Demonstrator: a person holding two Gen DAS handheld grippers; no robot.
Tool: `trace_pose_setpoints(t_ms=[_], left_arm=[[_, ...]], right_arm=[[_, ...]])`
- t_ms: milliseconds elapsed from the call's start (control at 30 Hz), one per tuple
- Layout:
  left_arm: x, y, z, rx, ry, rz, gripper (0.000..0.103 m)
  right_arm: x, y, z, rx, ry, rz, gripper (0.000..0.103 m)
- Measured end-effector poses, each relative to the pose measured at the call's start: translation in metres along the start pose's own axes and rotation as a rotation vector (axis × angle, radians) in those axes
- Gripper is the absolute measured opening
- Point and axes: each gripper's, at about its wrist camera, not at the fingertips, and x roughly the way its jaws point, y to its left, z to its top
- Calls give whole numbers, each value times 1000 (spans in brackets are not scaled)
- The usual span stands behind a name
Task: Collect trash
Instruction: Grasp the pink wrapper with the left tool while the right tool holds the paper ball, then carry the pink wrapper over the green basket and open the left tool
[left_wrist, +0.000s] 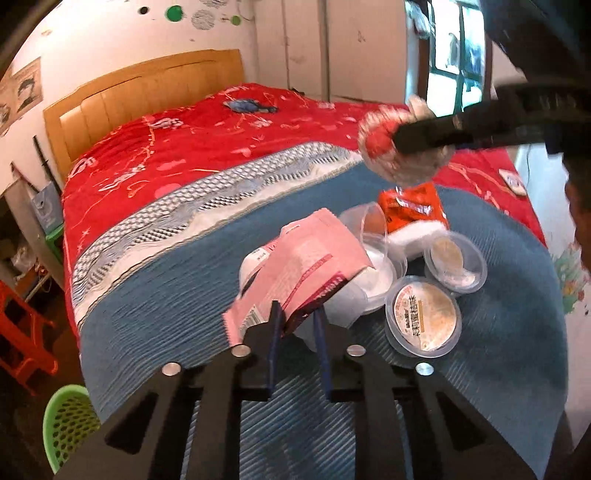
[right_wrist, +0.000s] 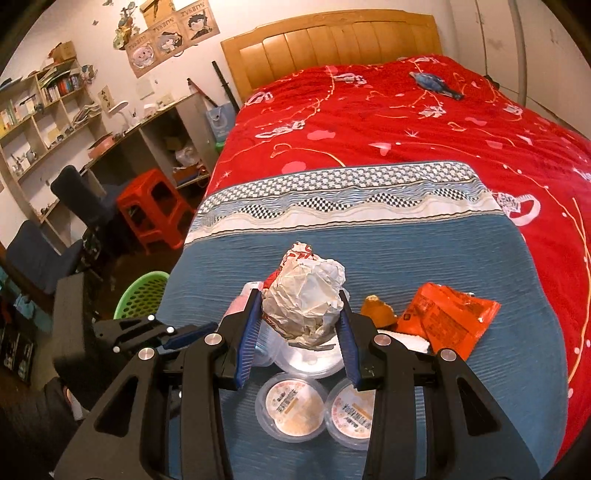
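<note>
My left gripper (left_wrist: 297, 317) is shut on a pink paper packet (left_wrist: 303, 266) and holds it just above the pile of trash on the blue blanket. My right gripper (right_wrist: 301, 314) is shut on a crumpled paper wrapper ball (right_wrist: 306, 299), lifted above the pile; it shows blurred in the left wrist view (left_wrist: 399, 147). Below lie two round lidded plastic tubs (right_wrist: 291, 406) (right_wrist: 351, 410), clear cups (left_wrist: 369, 229), an orange snack bag (right_wrist: 447, 314) and a white piece (right_wrist: 410, 341).
A green perforated basket (right_wrist: 142, 295) stands on the floor left of the bed; it also shows in the left wrist view (left_wrist: 68, 417). A red plastic stool (right_wrist: 155, 206), dark chairs and a desk with shelves are further left. A blue object (right_wrist: 436, 83) lies on the red bedspread.
</note>
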Motion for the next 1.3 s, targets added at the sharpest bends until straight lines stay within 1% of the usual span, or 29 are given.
trace_pose_setpoints(t_ms=[67, 200, 267, 400, 467, 567, 700, 867, 1000, 1167, 1300], left_arm=[[-9, 5, 1, -28, -10, 10, 11], [-35, 25, -2, -134, -28, 13, 10], [-49, 34, -5, -172, -45, 29, 10], [-87, 56, -14, -248, -92, 71, 10], [-103, 67, -20, -275, -107, 102, 10], [-124, 88, -34, -326, -106, 158, 10], [-142, 123, -60, -400, -79, 246, 10], [-152, 159, -89, -463, -45, 319, 10], [-145, 188, -116, -536, 10, 353, 10], [-134, 216, -144, -605, 61, 374, 10], [-124, 237, -164, -666, 91, 372, 11]], right_arm=[[-3, 6, -1, 0, -9, 9, 40], [-8, 20, -2, -11, -24, 34, 40], [-9, 31, -2, -29, -29, 43, 40], [-6, 54, -2, -57, -28, 88, 40], [-4, 66, -2, -72, -26, 110, 39], [3, 87, -1, -95, -18, 144, 40], [16, 113, 2, -120, -2, 188, 40], [32, 145, 3, -157, 20, 231, 40], [46, 165, 4, -178, 44, 255, 40], [59, 189, 2, -206, 68, 274, 40], [72, 204, 1, -220, 91, 284, 40]])
